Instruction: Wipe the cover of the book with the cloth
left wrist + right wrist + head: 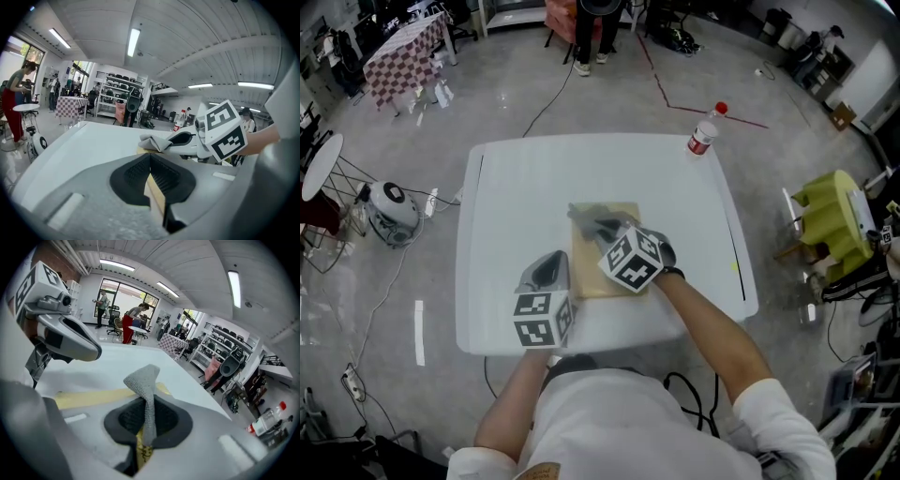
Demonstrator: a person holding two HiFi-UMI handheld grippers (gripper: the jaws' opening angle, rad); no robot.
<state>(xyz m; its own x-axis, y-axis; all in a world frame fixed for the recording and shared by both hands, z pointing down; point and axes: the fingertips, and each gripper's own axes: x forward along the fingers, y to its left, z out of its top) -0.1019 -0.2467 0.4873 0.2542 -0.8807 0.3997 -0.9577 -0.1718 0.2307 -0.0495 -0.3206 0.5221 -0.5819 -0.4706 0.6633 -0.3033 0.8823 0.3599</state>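
Note:
A thin tan book (586, 269) lies flat in the middle of the white table (516, 206). My left gripper (551, 274) is at its near left edge, and the left gripper view shows the jaws shut on the book's edge (157, 196). My right gripper (607, 231) hangs over the book's far half, shut on a grey cloth (591, 217). That cloth (146, 385) rises from between the jaws as a folded strip, with the book cover (93, 397) below it. From the left gripper view, the cloth (153, 142) rests bunched on the book's far end.
A clear water bottle with a red cap (705, 132) stands at the table's far right corner. A person's legs (598, 33) are beyond the table. A yellow seat (836, 220) is at the right, and a round white device (391, 204) with cables sits on the floor at the left.

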